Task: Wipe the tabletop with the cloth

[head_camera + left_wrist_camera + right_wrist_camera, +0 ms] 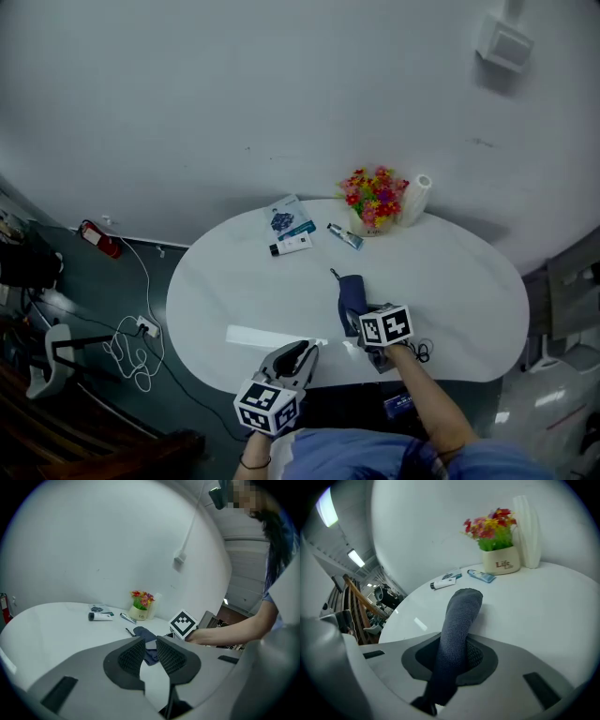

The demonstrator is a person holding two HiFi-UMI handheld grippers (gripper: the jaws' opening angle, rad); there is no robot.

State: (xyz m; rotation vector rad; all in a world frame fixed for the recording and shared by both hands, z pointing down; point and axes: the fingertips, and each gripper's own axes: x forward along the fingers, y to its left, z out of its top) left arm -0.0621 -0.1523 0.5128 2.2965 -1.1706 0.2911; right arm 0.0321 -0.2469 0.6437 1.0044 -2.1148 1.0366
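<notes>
While the right gripper point(364, 330) had its jaws closed on the near end of the cloth point(351, 298), the rest of the cloth lay on the tabletop point(459, 281) in front of it, close to the front edge. In the right gripper view the dark cloth point(458, 620) rose from between the pads and bent over in a soft arch before it reached the table. So we judged it light, limp and rather thick, a thing that would fold and bunch and not stay flat by itself. It did not look fragile or slippery to us. We thought the hold at one end was good for dragging, but a hold nearer the middle, with the cloth pressed down, would spread it better for wiping. The left gripper point(302, 354) hovered at the front edge, left of the cloth and apart from it, its jaws a little apart with nothing between them. The flower pot point(373, 211) and a tube point(292, 246) stood at the back, well apart from the cloth.
</notes>
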